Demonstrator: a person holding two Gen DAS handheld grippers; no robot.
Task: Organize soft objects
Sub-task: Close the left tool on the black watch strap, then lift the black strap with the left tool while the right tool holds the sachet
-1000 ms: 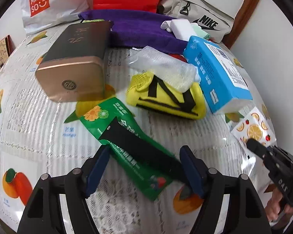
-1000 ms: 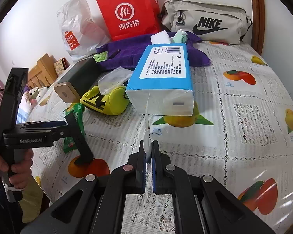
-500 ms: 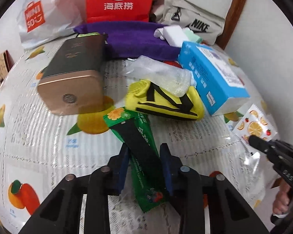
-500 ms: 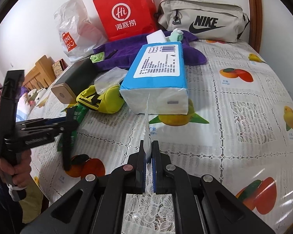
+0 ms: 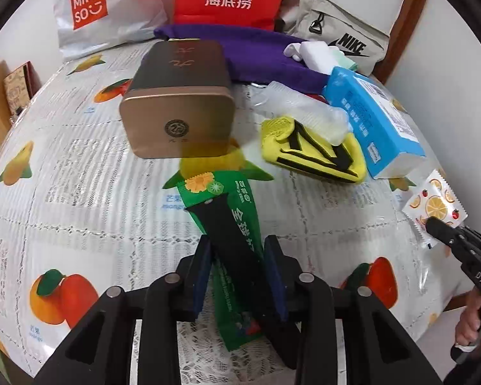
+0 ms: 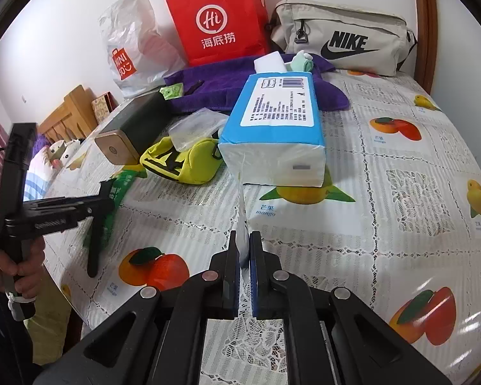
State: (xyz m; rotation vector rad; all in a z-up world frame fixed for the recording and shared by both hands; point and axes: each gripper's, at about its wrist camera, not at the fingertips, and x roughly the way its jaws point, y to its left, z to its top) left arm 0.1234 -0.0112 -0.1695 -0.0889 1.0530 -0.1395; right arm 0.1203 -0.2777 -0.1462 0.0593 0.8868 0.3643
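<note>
Two grips: both pairs of tongs have something between the pads.

Left wrist view
- Left gripper (image 5: 239, 276): jaws narrow and easing apart; a black strap (image 5: 231, 240) and the green sachet (image 5: 237, 250) lie between the blue pads, which seem to touch the strap's edges.
- Where the things lie: strap on top of the sachet, both flat on the fruit-print tablecloth (image 5: 80, 192), near the front edge.
- Textures: strap matte and limp; sachet glossy, crinkled foil; yellow pouch (image 5: 314, 154) padded fabric; gold tin (image 5: 179, 112) hard and smooth.
- Risk: as the pads spread, the strap may slip free, or the slick sachet may come up with it.

Right wrist view
- Right gripper (image 6: 244, 256): clamped almost fully closed on the thin edge of a small fruit-print packet (image 5: 436, 202), seen edge-on here.
- Nearby: blue tissue pack (image 6: 272, 128), soft and squashy, just beyond the pads.
- Risk: such a thin, slippery film could slide out of a pinch this shallow.
</note>
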